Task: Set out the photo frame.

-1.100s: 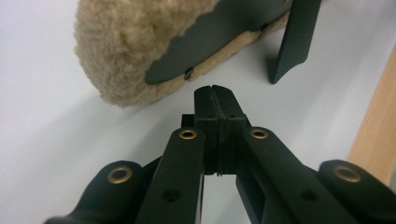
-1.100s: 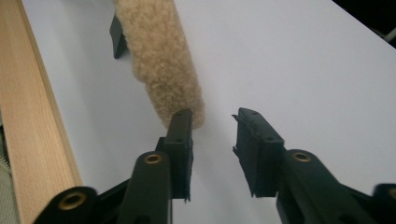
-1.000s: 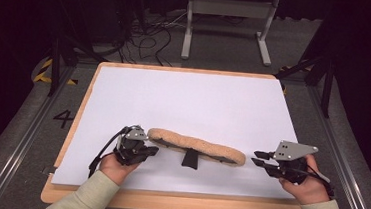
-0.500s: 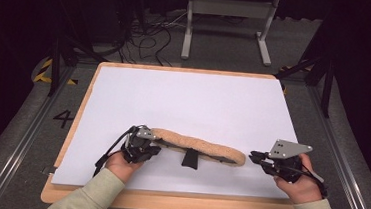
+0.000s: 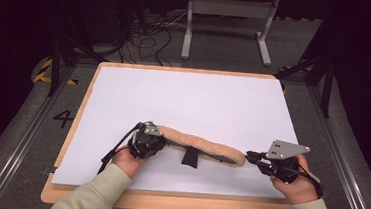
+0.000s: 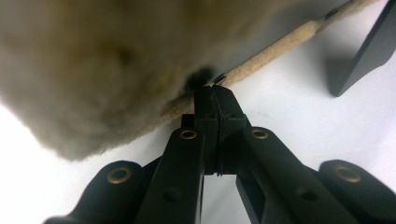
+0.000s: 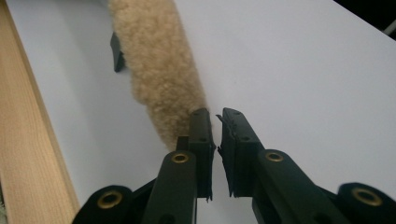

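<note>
One white sheet (image 5: 193, 105) covers a wooden table (image 5: 166, 202). Across its near half lies a long tan fleece pad (image 5: 205, 147), with a black strap (image 5: 189, 157) poking from beneath. The left gripper (image 6: 212, 95) has its jaws pressed together on the pad's left edge. The right gripper (image 7: 214, 116) sits at the pad's right tip, jaws narrowly parted, gripping nothing.

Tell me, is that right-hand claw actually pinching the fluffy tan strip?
No, in the right gripper view the right gripper has a narrow empty gap between its jaws, and the fluffy tan strip lies beside them.
</note>
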Demonstrator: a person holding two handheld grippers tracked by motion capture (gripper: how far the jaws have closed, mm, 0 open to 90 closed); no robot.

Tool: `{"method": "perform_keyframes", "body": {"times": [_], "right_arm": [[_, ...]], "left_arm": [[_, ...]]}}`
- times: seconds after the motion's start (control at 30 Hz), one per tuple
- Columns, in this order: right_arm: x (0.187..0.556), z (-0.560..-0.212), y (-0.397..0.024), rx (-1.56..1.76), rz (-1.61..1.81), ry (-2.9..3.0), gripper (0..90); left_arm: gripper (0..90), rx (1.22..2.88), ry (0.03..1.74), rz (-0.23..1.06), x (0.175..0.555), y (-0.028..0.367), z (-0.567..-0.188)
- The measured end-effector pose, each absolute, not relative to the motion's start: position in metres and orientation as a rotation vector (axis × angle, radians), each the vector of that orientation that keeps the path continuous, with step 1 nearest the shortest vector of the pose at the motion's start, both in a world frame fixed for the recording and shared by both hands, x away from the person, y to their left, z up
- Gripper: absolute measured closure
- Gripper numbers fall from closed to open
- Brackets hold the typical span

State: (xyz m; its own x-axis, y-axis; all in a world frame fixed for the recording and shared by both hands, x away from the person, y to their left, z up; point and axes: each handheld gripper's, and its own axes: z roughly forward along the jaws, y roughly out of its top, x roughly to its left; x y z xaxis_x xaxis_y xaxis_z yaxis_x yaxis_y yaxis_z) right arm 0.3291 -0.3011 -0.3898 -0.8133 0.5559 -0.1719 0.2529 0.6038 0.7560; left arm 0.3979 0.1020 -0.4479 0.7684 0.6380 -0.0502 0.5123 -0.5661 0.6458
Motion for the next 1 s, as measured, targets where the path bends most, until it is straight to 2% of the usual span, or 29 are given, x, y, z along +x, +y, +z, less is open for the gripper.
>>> {"method": "perform_keyframes", "body": {"times": [1.0], "right_arm": [[0.319,-0.391,-0.282,0.565,1.099,2.52,86.4]], "left_arm": [[88.8,2.173,0.949,0.322,0.457,0.082,-0.436]]}}
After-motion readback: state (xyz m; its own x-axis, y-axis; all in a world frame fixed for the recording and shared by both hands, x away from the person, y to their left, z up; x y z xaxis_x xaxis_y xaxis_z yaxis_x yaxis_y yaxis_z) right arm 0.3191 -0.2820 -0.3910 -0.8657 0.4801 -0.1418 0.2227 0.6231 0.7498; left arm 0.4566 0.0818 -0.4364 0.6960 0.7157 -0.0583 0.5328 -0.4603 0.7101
